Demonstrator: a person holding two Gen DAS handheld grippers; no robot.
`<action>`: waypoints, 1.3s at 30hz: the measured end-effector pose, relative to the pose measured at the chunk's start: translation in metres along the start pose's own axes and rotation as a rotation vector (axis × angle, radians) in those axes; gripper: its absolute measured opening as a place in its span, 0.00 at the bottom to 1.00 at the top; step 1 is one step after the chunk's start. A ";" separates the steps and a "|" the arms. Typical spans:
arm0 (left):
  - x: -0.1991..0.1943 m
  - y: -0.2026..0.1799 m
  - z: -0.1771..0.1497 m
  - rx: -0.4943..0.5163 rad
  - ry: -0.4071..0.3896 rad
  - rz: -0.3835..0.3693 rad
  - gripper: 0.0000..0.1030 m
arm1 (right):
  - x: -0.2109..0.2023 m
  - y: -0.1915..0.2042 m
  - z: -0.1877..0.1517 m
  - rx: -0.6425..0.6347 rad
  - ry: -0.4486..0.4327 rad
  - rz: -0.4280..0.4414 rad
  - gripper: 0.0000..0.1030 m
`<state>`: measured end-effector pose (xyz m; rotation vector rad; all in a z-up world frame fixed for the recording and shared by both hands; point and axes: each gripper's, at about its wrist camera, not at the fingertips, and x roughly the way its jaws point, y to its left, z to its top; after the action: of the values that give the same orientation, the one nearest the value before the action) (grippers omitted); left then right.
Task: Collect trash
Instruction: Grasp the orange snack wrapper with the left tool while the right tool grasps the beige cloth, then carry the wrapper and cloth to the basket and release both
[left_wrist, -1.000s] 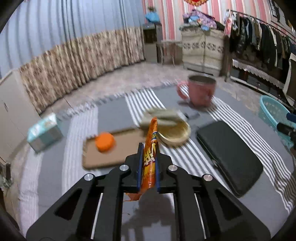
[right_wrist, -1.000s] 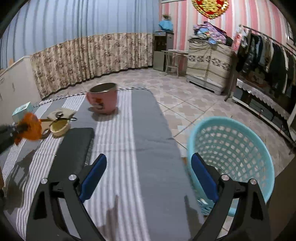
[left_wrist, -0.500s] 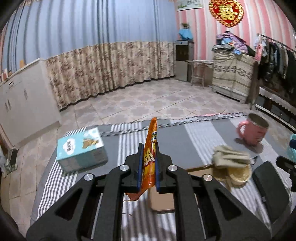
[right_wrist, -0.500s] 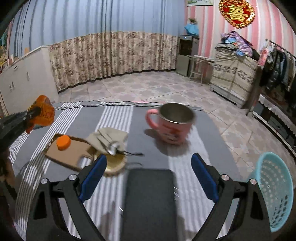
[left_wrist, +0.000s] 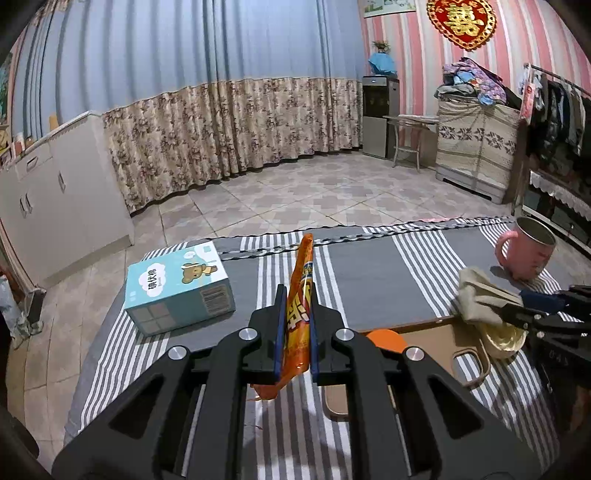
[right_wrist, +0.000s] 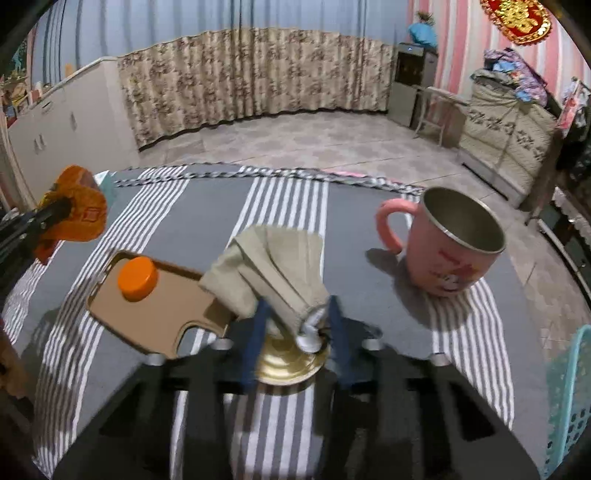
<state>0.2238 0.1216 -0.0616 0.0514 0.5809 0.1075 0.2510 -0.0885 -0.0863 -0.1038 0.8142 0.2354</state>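
While clamped, orange wrapper (left_wrist: 300, 310) upright within left claw (left_wrist: 295, 332)

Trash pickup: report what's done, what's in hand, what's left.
Done: nothing shows as binned; only the edge of the teal basket is in view. In hand: the left gripper grips the orange snack wrapper; the right gripper straddles the crumpled beige napkin over the gold dish. Left: the orange cap on the brown board.
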 end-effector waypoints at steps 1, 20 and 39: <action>0.000 -0.002 0.000 0.008 -0.002 0.000 0.08 | -0.001 0.000 0.000 -0.003 -0.001 0.006 0.19; -0.042 -0.063 0.005 0.062 -0.025 -0.094 0.08 | -0.157 -0.153 -0.072 0.052 -0.130 -0.201 0.12; -0.105 -0.307 0.014 0.192 -0.069 -0.380 0.08 | -0.192 -0.339 -0.139 0.400 -0.169 -0.349 0.12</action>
<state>0.1711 -0.1952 -0.0167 0.1292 0.5222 -0.3182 0.1092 -0.4740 -0.0402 0.1485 0.6490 -0.2466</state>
